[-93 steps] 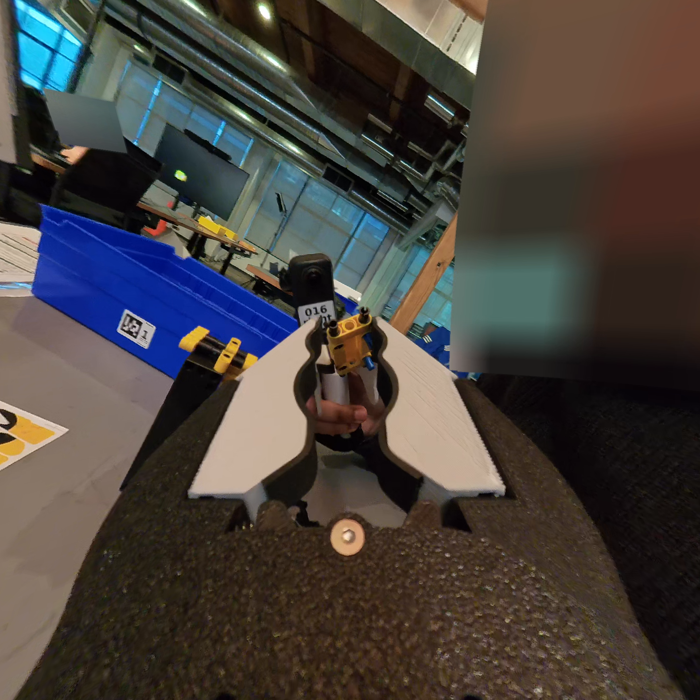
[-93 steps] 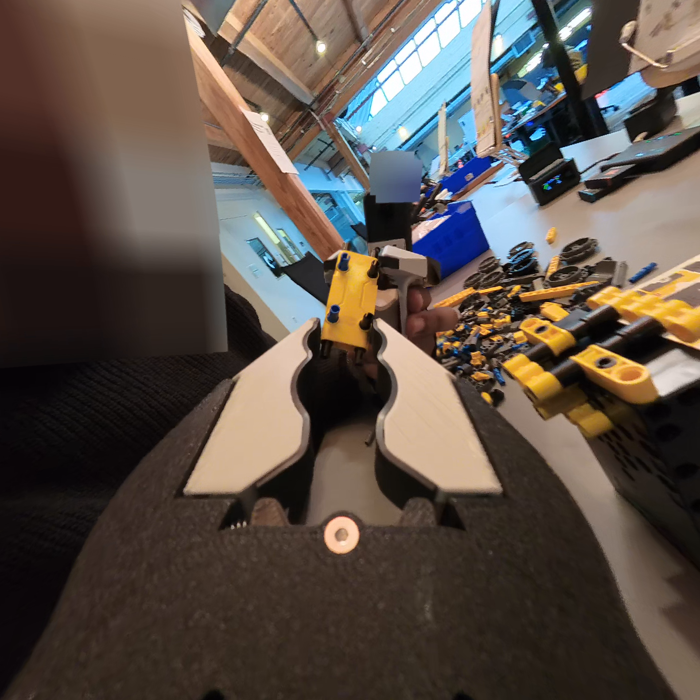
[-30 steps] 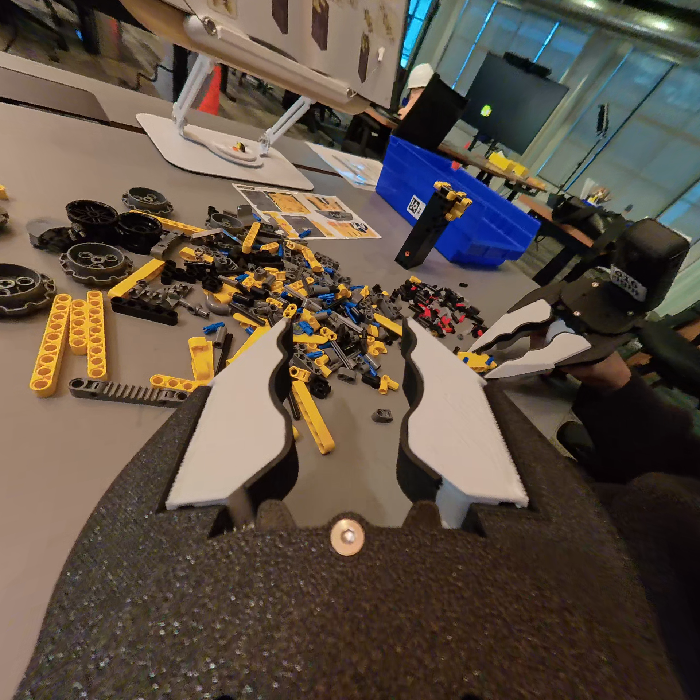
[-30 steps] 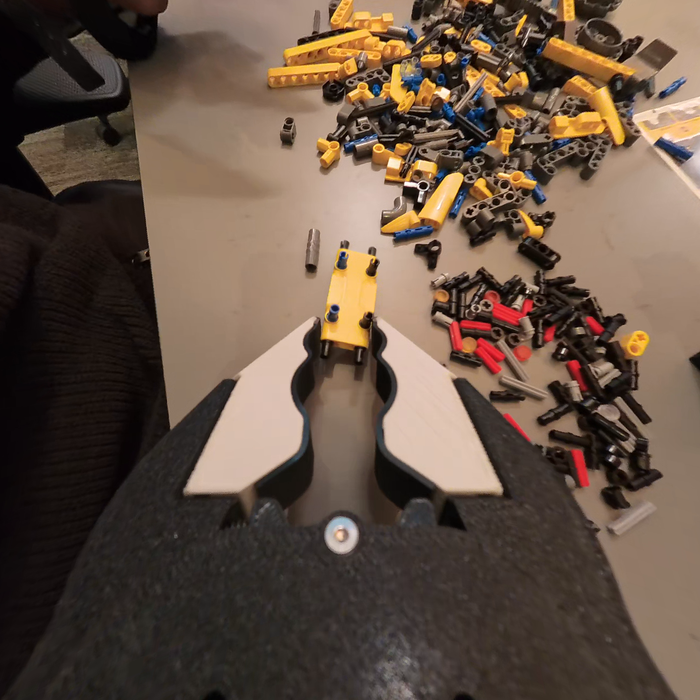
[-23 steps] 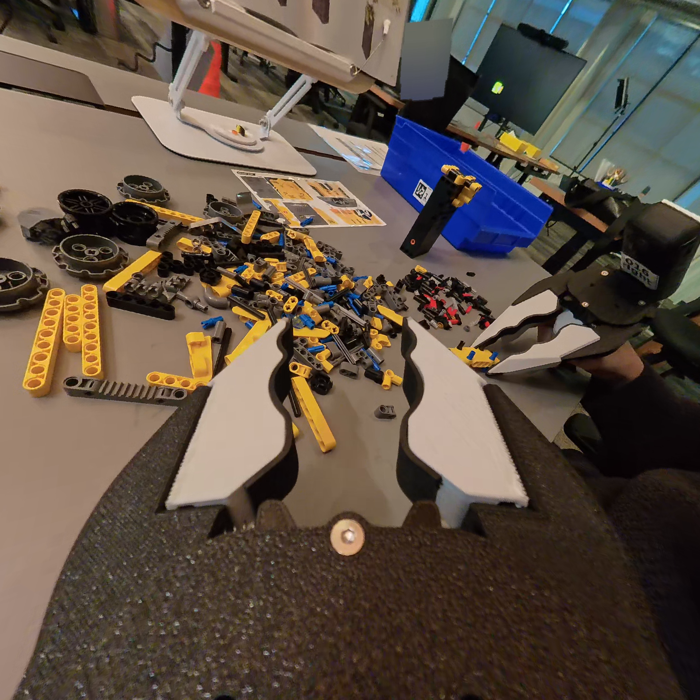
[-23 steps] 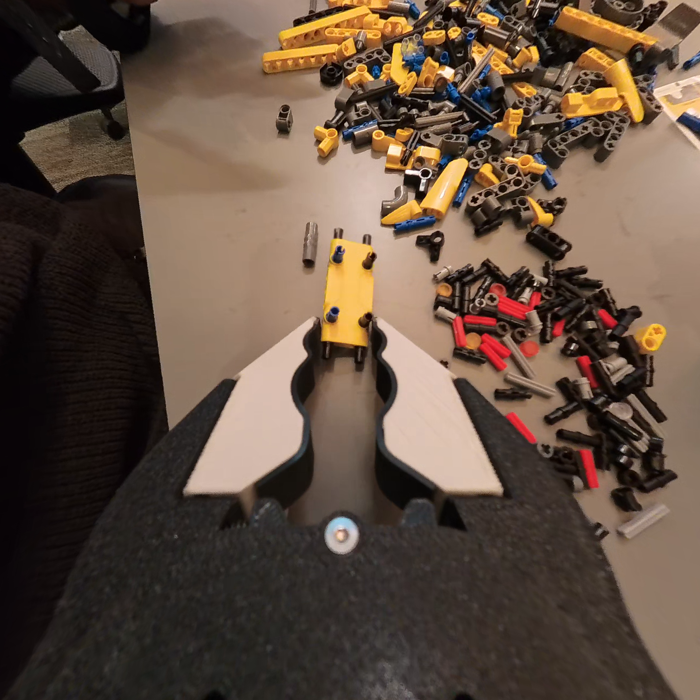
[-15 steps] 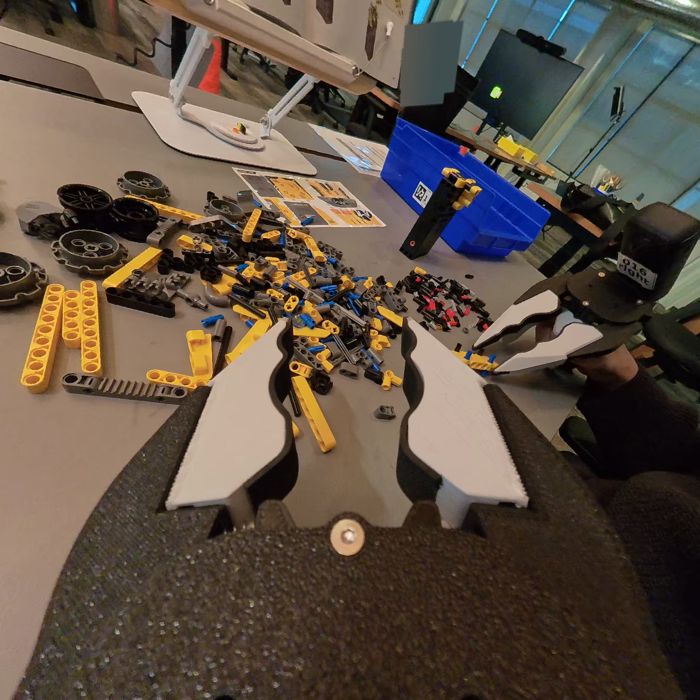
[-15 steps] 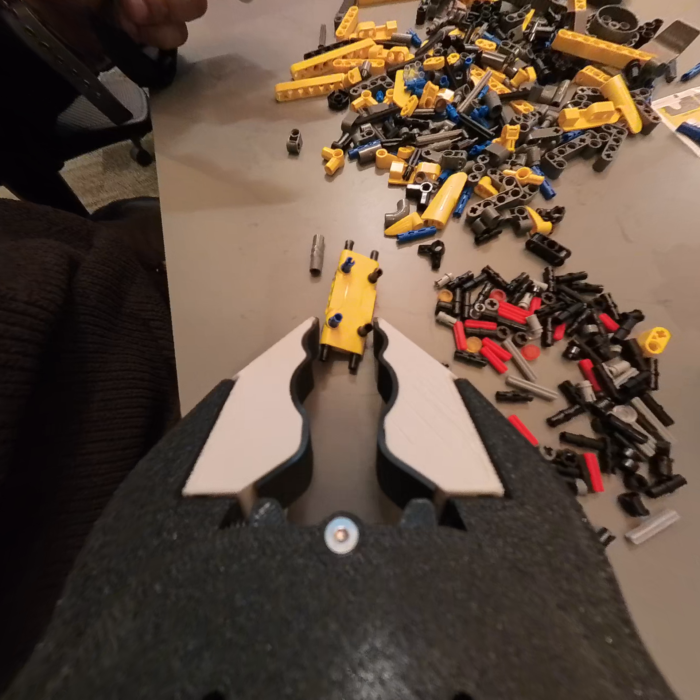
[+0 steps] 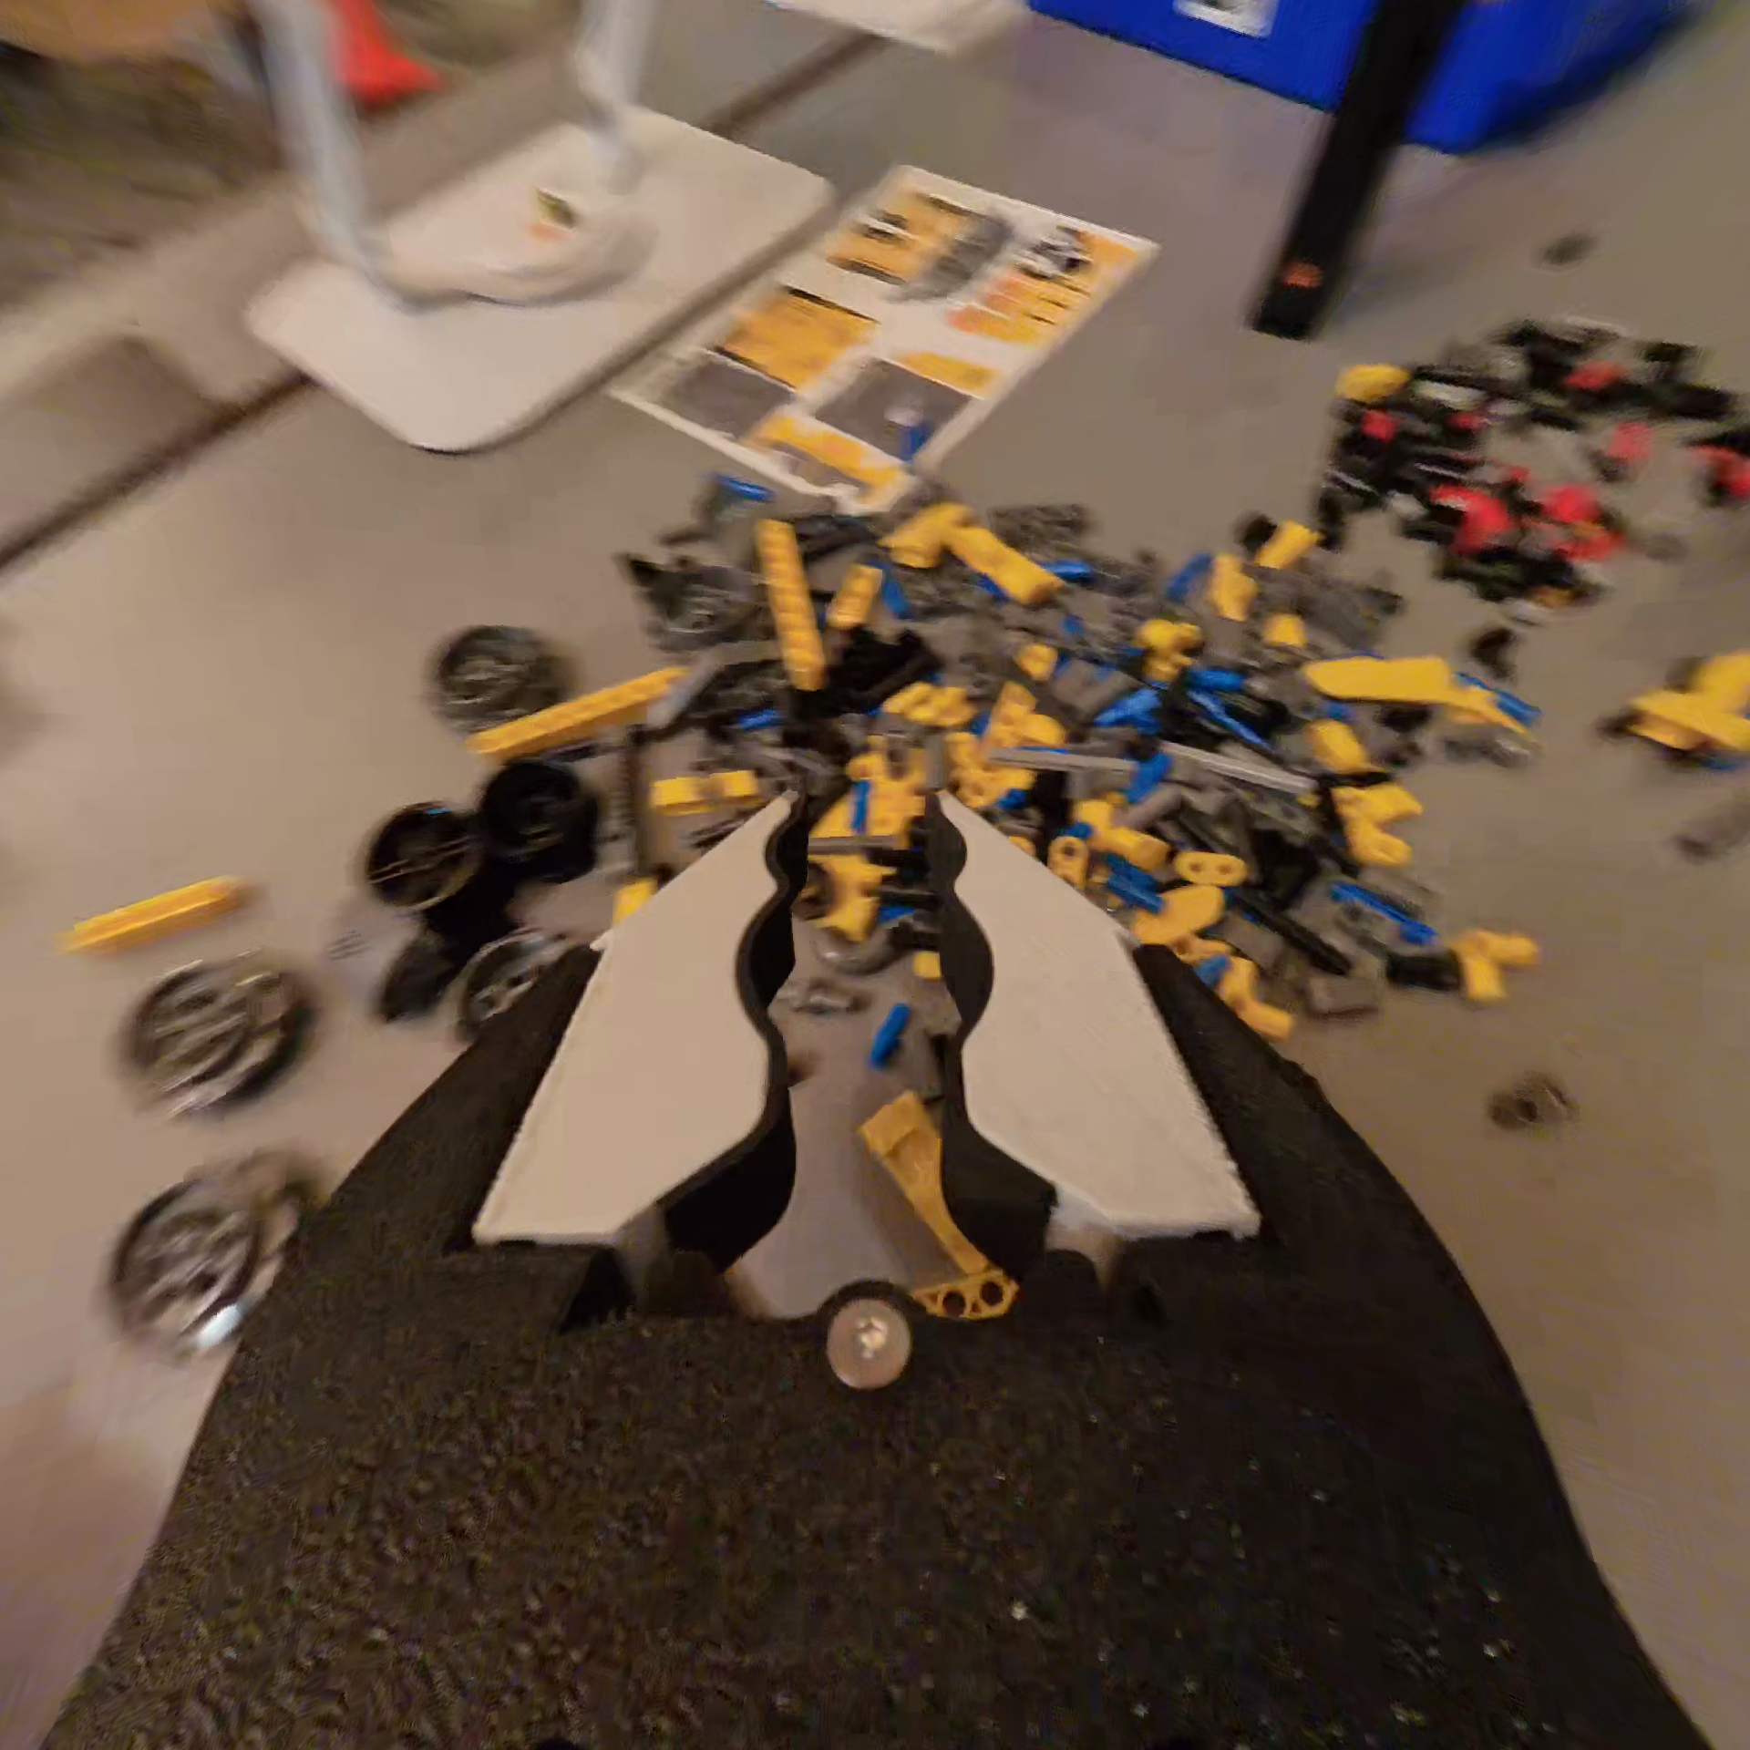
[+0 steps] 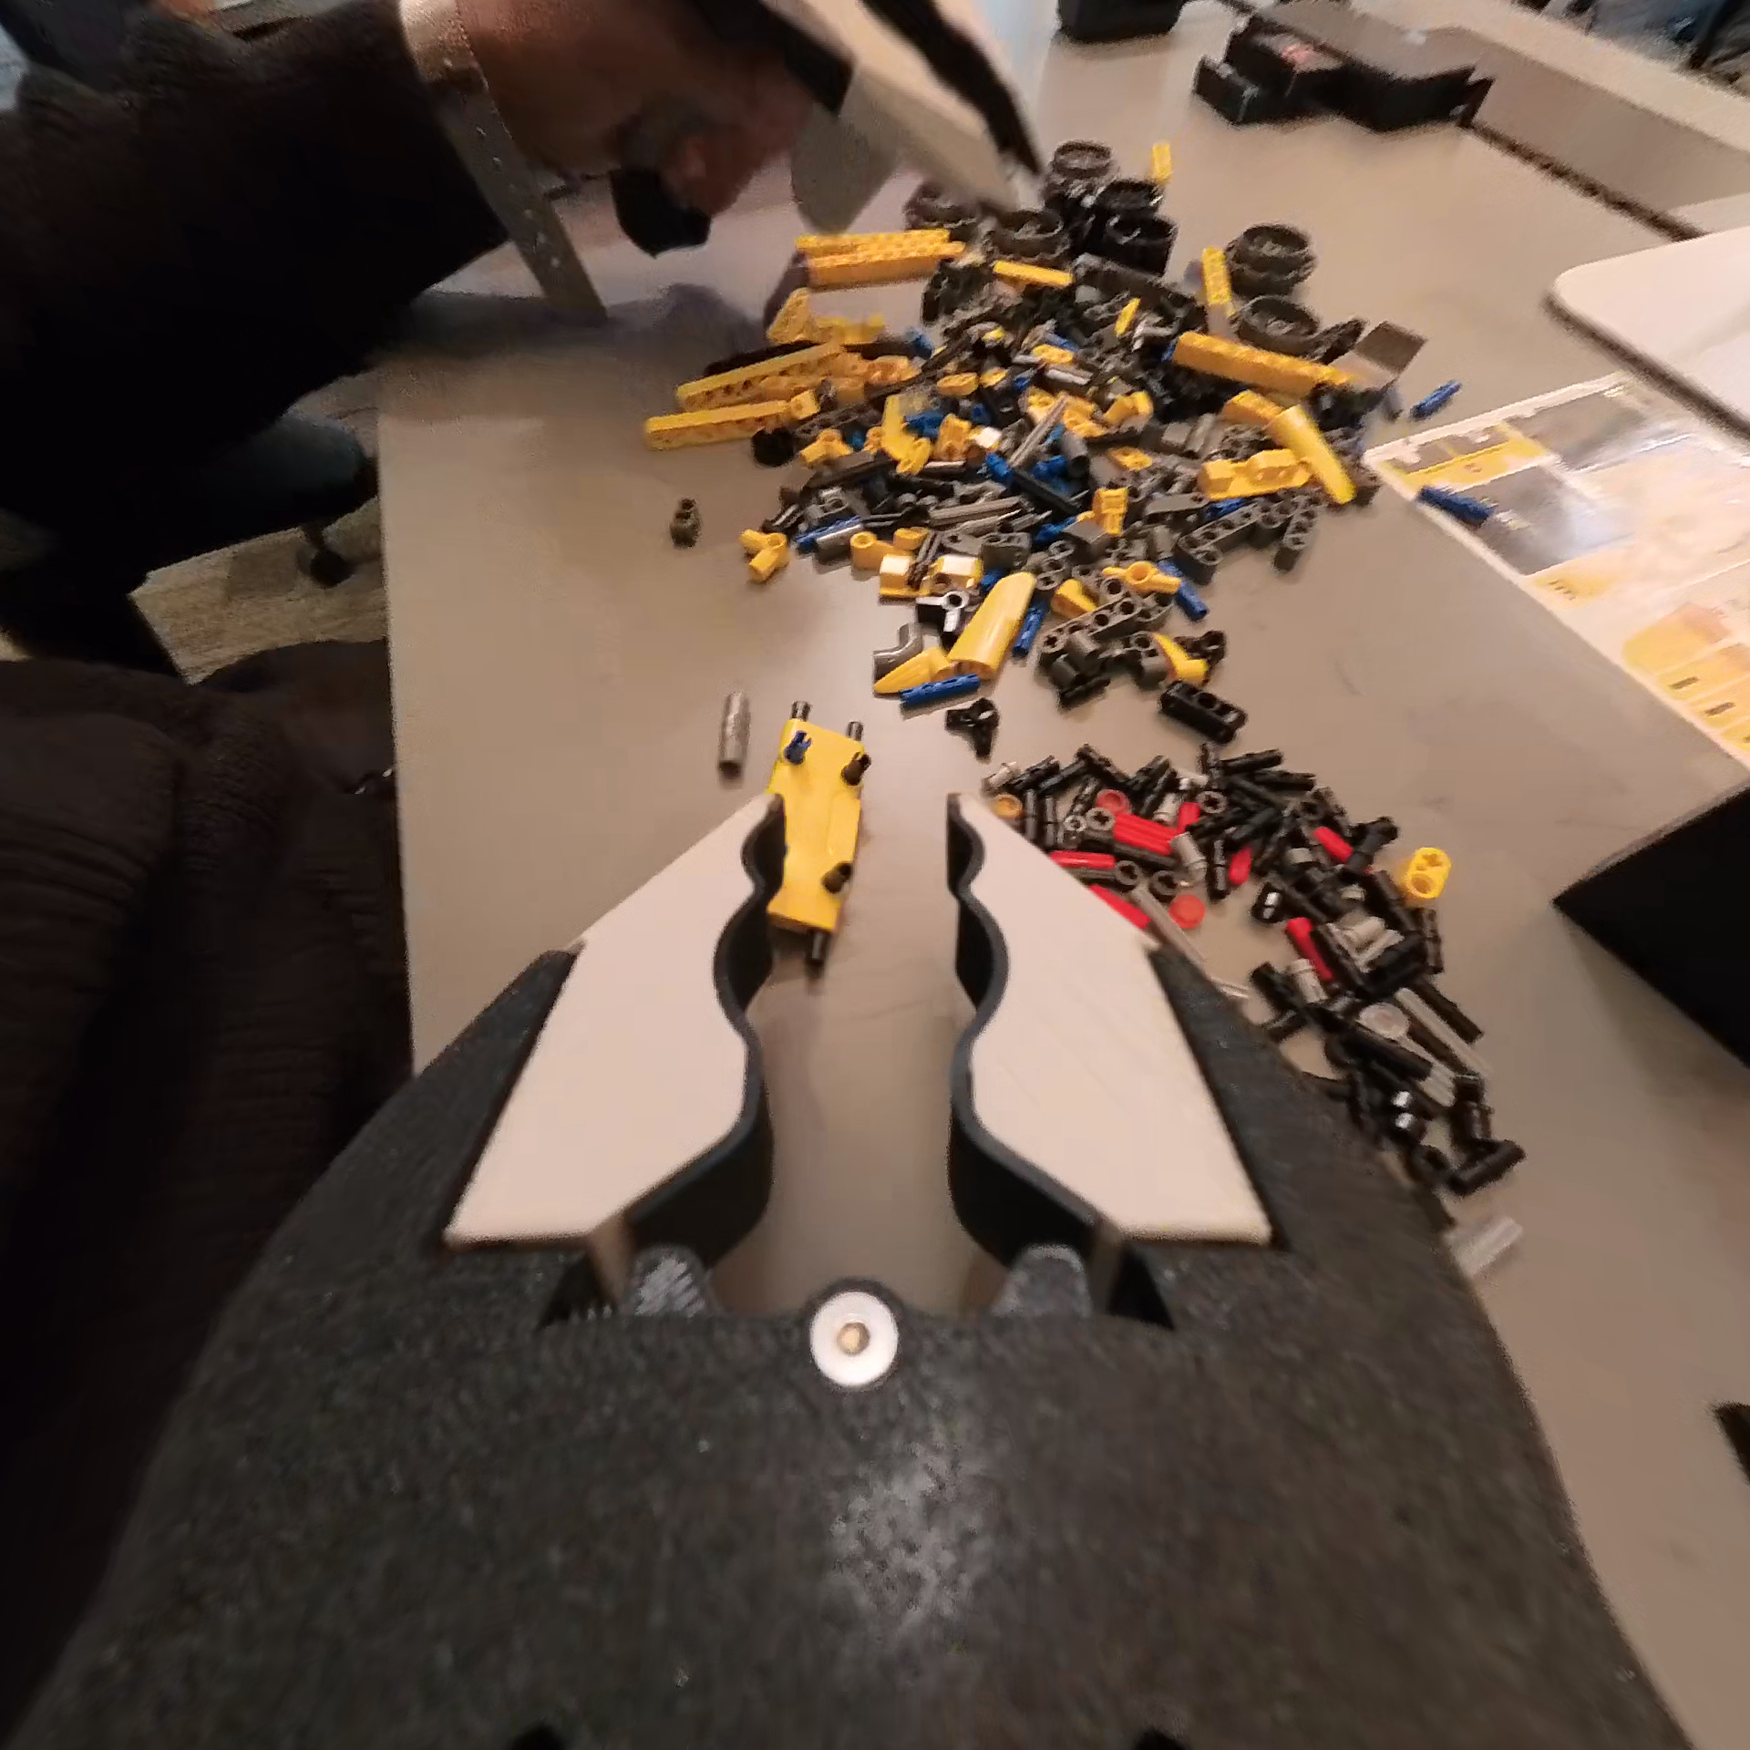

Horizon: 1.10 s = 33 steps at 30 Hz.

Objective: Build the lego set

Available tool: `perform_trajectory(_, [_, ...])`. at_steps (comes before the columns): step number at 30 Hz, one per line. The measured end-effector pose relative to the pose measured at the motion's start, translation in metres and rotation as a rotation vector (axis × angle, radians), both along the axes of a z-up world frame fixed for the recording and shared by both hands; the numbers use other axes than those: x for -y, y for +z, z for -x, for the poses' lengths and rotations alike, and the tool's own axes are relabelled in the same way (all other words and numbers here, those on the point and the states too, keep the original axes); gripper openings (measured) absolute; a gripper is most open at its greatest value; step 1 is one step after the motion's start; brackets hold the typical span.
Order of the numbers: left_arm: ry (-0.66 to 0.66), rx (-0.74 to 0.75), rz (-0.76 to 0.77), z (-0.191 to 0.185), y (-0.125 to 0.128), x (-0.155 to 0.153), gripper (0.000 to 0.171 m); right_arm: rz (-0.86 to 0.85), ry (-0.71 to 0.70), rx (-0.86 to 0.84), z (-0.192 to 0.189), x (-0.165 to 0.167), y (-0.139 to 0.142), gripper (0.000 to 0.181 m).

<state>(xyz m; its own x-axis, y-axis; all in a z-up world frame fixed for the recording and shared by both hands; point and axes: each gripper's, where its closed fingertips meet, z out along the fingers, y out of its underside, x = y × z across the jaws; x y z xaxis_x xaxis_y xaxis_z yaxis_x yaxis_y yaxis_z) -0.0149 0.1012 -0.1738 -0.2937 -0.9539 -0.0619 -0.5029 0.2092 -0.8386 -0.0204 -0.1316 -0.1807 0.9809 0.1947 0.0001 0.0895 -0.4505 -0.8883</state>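
My right gripper [image 10: 862, 800] is open and empty, low over the grey table [image 10: 568, 587]. A yellow block with black and blue pins [image 10: 819, 833] lies flat on the table just ahead, touching or almost touching the inner side of the left finger. My left gripper [image 9: 864, 805] is open and empty. It points down at a mixed pile of yellow, blue and grey bricks [image 9: 1089, 720]; that view is blurred. The left gripper also shows at the top of the right wrist view [image 10: 909, 95], held by a hand above the far end of the pile [image 10: 1061, 455].
A heap of black and red pins [image 10: 1278, 881] lies right of my right gripper, and a short grey pin [image 10: 732, 743] lies left of the yellow block. Black wheels [image 9: 218, 1027], an instruction sheet [image 9: 890, 322], a white stand base [image 9: 530, 284] and a blue bin [image 9: 1420, 57] surround the pile. The gap from one gripper's tips to the other's is roughly 25 cm.
My right gripper has opened and let go of the yellow block, which now lies on the table. My left gripper has swung forward and down over the brick pile.
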Motion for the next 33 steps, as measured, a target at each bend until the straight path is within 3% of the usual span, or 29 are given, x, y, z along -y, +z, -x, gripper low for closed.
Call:
perform_trajectory(2, [-0.049,-0.051,0.06,-0.005,-0.009,0.002,0.026,-0.048,-0.062,0.06,-0.01,-0.004,0.006,0.034])
perform_trajectory(7, [0.026,-0.076,0.012,-0.006,-0.022,-0.025,0.028,-0.07,-0.086,0.12,-0.013,-0.006,0.008,0.034])
perform_trajectory(18, [-0.01,-0.151,-0.007,-0.002,-0.037,-0.019,0.027,-0.103,-0.089,0.089,-0.015,-0.005,0.014,0.034])
perform_trajectory(33, [0.094,-0.129,-0.036,-0.006,-0.035,-0.034,0.017,-0.094,-0.089,0.107,-0.014,-0.005,0.012,0.034])
